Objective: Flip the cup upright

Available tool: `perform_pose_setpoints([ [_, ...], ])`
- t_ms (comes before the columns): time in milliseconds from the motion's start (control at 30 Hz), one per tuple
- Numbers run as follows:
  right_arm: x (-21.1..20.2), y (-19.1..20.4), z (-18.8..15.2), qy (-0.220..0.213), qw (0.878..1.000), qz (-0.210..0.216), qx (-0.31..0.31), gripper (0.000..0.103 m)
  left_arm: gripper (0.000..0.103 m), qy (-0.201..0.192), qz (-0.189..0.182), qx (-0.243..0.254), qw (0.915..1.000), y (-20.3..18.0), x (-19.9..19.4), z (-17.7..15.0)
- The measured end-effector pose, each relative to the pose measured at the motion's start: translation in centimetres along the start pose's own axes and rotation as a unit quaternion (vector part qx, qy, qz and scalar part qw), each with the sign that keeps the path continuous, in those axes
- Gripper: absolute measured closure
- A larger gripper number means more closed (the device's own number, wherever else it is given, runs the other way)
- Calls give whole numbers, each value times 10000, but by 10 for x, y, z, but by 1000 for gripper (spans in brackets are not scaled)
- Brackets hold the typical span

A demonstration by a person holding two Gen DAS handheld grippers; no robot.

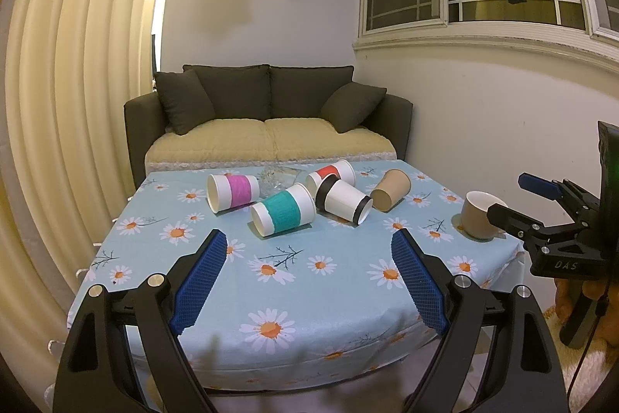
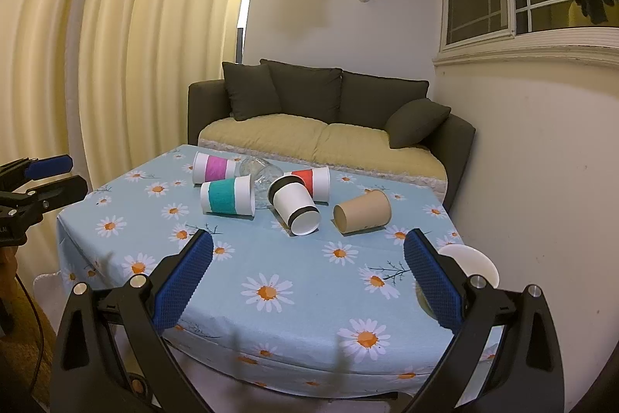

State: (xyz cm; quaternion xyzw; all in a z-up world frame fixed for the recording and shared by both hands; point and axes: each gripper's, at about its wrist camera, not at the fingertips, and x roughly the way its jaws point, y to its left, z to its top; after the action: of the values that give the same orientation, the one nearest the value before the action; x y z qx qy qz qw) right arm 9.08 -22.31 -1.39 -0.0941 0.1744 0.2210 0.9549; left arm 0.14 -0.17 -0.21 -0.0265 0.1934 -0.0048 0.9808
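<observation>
Left wrist view: the left tool [image 1: 309,250] hangs released over the near desk [image 1: 309,316]; the teal cup [image 1: 281,212] lies on its side just ahead, long axis crosswise, mouth probably left. The right tool [image 2: 308,254] is likewise released, farther off.

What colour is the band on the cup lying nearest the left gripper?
Teal, on a white cup lying on its side; clearest in the left wrist view.

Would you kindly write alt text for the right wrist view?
Five paper cups lie tipped on a daisy-print tablecloth, none held. The open right gripper frames the foreground, a white cup beside its right finger; a dark sofa stands behind.
</observation>
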Motion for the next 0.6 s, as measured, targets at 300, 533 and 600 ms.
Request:
perform_pose_setpoints([
  [300, 0, 0, 0, 8, 10000, 9, -1, 5, 18, 8, -2, 13, 10000, 0, 0, 0],
  [533, 1, 2, 0, 3, 10000, 3, -3, 5, 18, 5, -10, 23, 10000, 0, 0, 0],
  [600, 1, 1, -1, 12, 10000, 14, 4, 5, 18, 9, -3, 32, 10000, -1, 0, 1],
])
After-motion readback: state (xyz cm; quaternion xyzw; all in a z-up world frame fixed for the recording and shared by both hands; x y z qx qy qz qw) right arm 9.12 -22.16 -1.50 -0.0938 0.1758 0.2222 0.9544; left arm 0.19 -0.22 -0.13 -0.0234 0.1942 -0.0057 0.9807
